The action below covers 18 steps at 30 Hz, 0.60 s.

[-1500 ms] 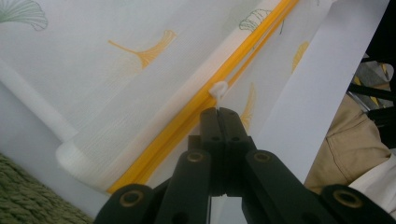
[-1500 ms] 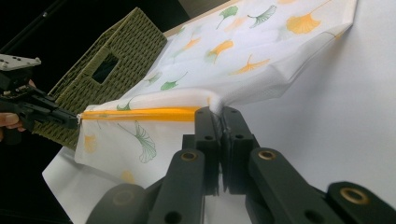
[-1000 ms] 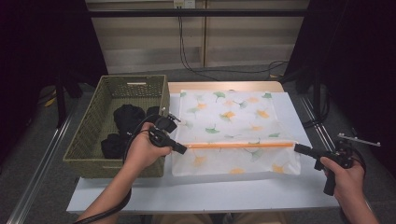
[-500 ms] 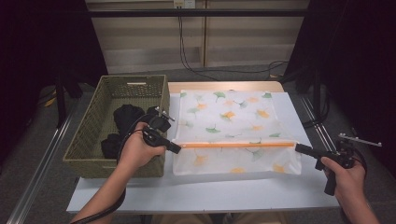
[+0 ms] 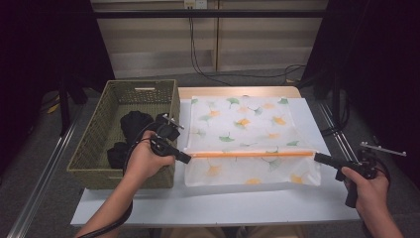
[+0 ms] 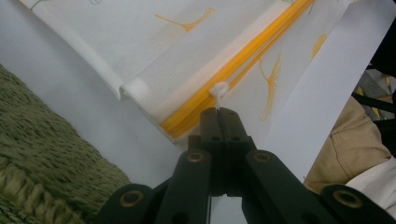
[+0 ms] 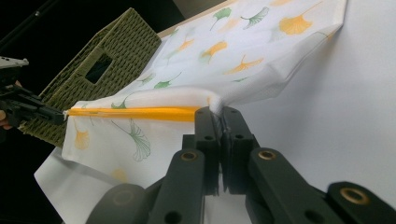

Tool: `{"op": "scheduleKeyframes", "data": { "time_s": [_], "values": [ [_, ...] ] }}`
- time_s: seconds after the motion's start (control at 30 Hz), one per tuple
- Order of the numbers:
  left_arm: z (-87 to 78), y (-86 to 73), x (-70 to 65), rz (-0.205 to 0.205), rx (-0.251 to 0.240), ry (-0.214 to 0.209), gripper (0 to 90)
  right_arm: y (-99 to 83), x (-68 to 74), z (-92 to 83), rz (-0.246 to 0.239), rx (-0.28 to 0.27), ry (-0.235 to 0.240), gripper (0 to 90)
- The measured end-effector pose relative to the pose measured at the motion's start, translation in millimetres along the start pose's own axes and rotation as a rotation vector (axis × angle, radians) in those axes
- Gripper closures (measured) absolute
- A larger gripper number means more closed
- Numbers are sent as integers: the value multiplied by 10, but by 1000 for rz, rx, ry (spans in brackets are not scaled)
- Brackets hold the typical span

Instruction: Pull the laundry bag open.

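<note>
A white fabric bag (image 5: 242, 119) printed with ginkgo leaves lies flat on the table, an orange zipper (image 5: 252, 154) running across its near part. At the zipper's left end my left gripper (image 5: 185, 159) is shut on the small white zipper pull (image 6: 218, 89); its jaws (image 6: 218, 111) meet on the tab. At the right end my right gripper (image 5: 317, 156) is shut on the bag's fabric edge (image 7: 215, 103), and its jaws (image 7: 217, 112) pinch the cloth beside the zipper (image 7: 135, 113). The zipper is stretched straight between the two grippers.
A green woven basket (image 5: 143, 85) stands left of the bag, close to my left hand, with black bundles (image 5: 132, 121) inside. The bag rests on a white sheet (image 5: 223, 203) over the table. Dark cables and a shelf lie beyond the far edge.
My left gripper has crept slightly to the left with the zipper pull. The right gripper has stayed in place on the bag's right end.
</note>
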<state>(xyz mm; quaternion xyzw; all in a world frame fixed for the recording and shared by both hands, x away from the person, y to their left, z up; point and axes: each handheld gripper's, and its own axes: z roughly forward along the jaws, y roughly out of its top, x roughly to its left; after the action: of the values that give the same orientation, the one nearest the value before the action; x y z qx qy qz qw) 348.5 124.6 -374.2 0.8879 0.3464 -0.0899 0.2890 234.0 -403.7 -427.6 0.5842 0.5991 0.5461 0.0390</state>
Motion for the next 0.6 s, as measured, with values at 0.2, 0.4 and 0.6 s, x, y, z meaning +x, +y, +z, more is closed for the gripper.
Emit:
{"op": "scheduleKeyframes", "data": {
  "time_s": [0.2,0.4,0.6],
  "values": [
    [-28,-14,20,12,-3,5,900,0,-5,-8,1,-7,-7,872],
    [-58,-43,35,7,11,9,900,4,-12,-21,8,-8,-16,872],
    [-95,-46,35,-3,-4,3,900,8,-12,-16,7,-11,-13,872]
  ]
}}
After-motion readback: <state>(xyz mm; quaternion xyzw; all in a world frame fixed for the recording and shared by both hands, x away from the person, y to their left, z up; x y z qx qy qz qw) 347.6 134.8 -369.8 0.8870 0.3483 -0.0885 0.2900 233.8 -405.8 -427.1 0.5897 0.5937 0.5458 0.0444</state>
